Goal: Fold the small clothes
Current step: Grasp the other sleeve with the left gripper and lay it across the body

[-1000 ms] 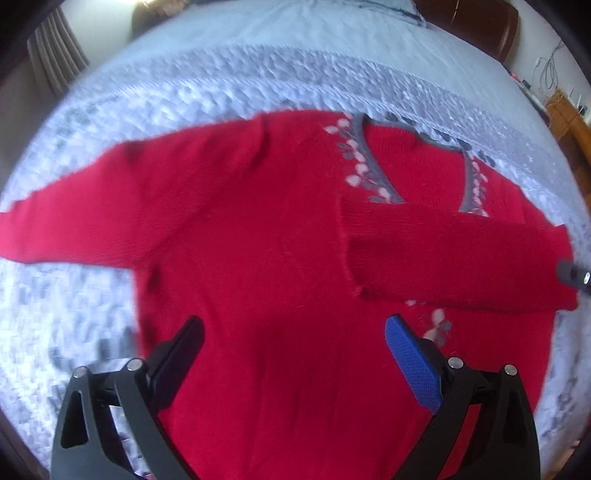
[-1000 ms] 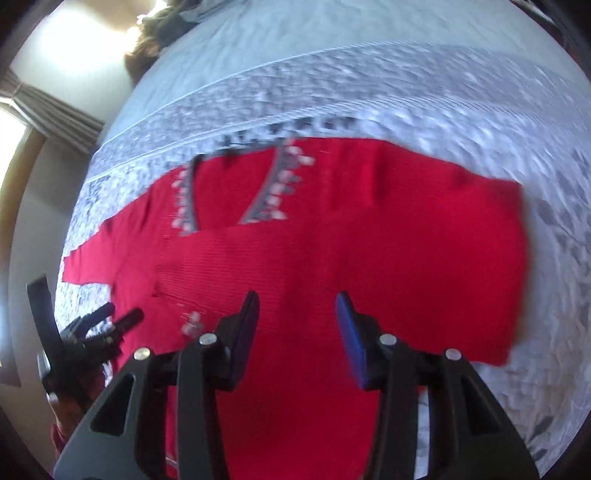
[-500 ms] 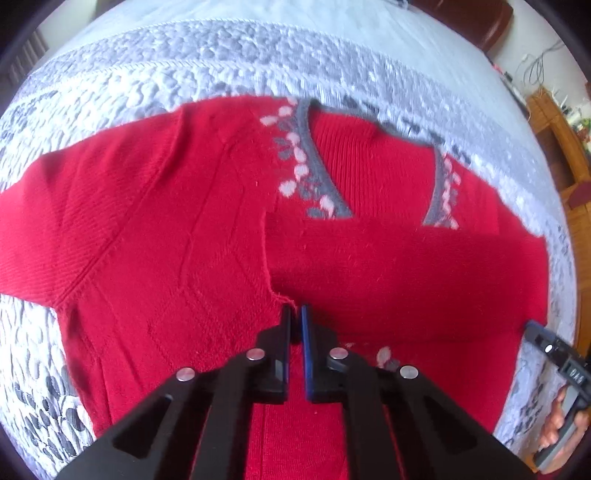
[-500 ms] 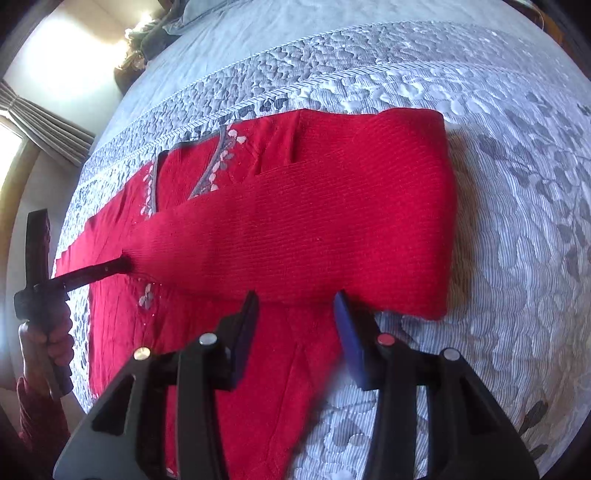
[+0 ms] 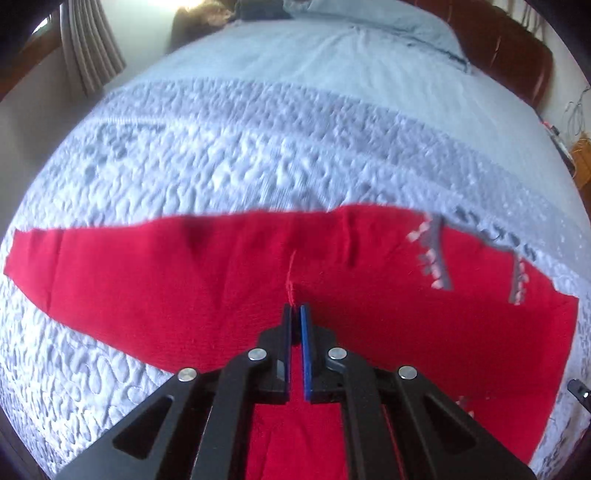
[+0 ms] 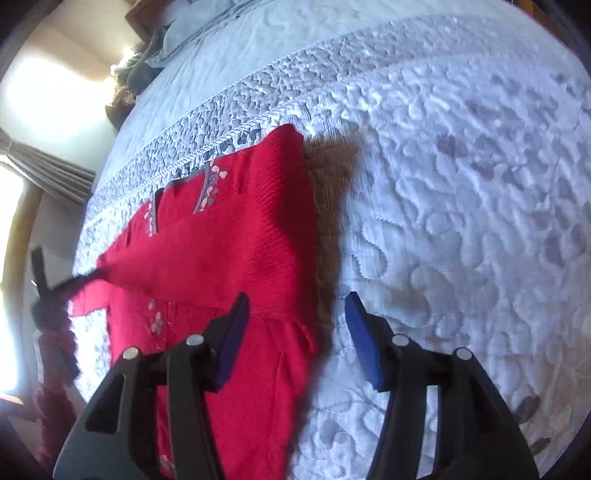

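sweater: red knit sweater (image 5: pixel 369 332), lies flat on bed (image 5: pixel 295 92), on the quilted part of the cover; grey V-neck trim w/ pale flower pattern (image 5: pixel 432 254) at its far edge.
folded part: in rt wrist view one sleeve (image 6: pixel 221 254) is laid across the chest, right edge of the garment forms a straight fold line casting a shadow on the quilt.
other sleeve: in lt wrist view the sleeve (image 5: pixel 92 269) stretches out to pic-left over the quilt, cuff near frame edge.
left gripper: left gripper (image 5: pixel 294 312) clenched, black & blue fingers (image 5: pixel 306 347) pressed together w/ a thin ridge of red knit pinched at the tips; fabric pulled up into a small crease just ahead of them. In rt wrist view it shows blurred at pic-left, at the end of the folded sleeve, held by a hand in a red cuff; detail too soft to read.
right gripper: right gripper (image 6: pixel 295 306) fingers spreading apart, nothing betw. them; hangs over the sweater's right edge, one finger above red knit, the other above bare quilt.
bedcover: pale blue quilt (image 6: pixel 461 184) w/ pebble & leaf stitching, plain blue sheet beyond.
background: curtain (image 5: pixel 88 55) far left, dark brown headboard (image 5: pixel 517 55) far right, pillow (image 5: pixel 369 22) at top.
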A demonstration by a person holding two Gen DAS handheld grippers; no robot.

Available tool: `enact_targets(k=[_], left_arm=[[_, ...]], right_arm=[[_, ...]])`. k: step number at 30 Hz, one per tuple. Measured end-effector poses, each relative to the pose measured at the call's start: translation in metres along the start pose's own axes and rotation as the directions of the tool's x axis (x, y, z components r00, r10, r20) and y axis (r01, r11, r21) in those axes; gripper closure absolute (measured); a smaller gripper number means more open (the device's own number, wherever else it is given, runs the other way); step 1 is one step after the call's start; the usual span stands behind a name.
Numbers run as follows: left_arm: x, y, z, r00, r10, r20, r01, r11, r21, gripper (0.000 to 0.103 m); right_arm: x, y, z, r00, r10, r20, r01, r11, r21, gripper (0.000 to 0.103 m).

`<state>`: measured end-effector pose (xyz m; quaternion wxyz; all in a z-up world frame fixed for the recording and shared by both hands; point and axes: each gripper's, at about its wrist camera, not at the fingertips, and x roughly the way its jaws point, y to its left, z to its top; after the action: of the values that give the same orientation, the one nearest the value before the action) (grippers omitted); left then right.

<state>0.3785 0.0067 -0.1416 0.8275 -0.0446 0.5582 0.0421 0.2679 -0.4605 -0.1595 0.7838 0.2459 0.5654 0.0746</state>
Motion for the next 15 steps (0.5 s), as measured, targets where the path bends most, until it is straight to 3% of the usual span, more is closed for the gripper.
enact_targets(k=[3,6,7,8,9,10,14,15], left_arm=[[0.015,0.002,-0.012,1.0,-0.013,-0.021,0.013,1.0,0.004,0.099],[0.023,0.001,-0.02,1.0,0.001,-0.025,0.0,1.0,0.008,0.098],[0.023,0.001,-0.022,1.0,0.001,-0.025,-0.001,1.0,0.003,0.098],[0.023,0.001,-0.023,1.0,-0.001,-0.022,0.001,1.0,-0.002,0.098],[0.021,0.002,-0.023,1.0,-0.006,-0.02,0.006,1.0,-0.008,0.098],[0.019,0.002,-0.024,1.0,-0.011,-0.016,0.011,1.0,-0.012,0.097],[0.011,-0.007,-0.027,1.0,-0.03,0.007,0.03,1.0,0.007,0.093],[0.015,-0.013,-0.028,1.0,-0.007,0.005,0.006,0.999,0.033,0.091]], right_arm=[[0.019,-0.007,0.005,0.997,0.045,-0.058,-0.043,0.998,0.043,0.041],[0.033,-0.006,0.01,0.996,0.05,-0.076,-0.047,0.998,0.04,0.041],[0.034,-0.005,0.013,0.995,0.057,-0.077,-0.054,0.998,0.04,0.049],[0.035,-0.002,0.015,0.993,0.081,-0.087,-0.078,0.996,0.038,0.072],[0.036,-0.001,0.017,0.99,0.1,-0.095,-0.097,0.995,0.039,0.087],[0.037,0.0,0.017,0.991,0.097,-0.097,-0.094,0.995,0.039,0.095],[0.024,-0.012,0.014,0.988,-0.111,-0.103,0.115,0.993,0.032,0.097],[0.024,-0.017,0.012,0.988,-0.114,-0.101,0.118,0.992,0.037,0.096]])
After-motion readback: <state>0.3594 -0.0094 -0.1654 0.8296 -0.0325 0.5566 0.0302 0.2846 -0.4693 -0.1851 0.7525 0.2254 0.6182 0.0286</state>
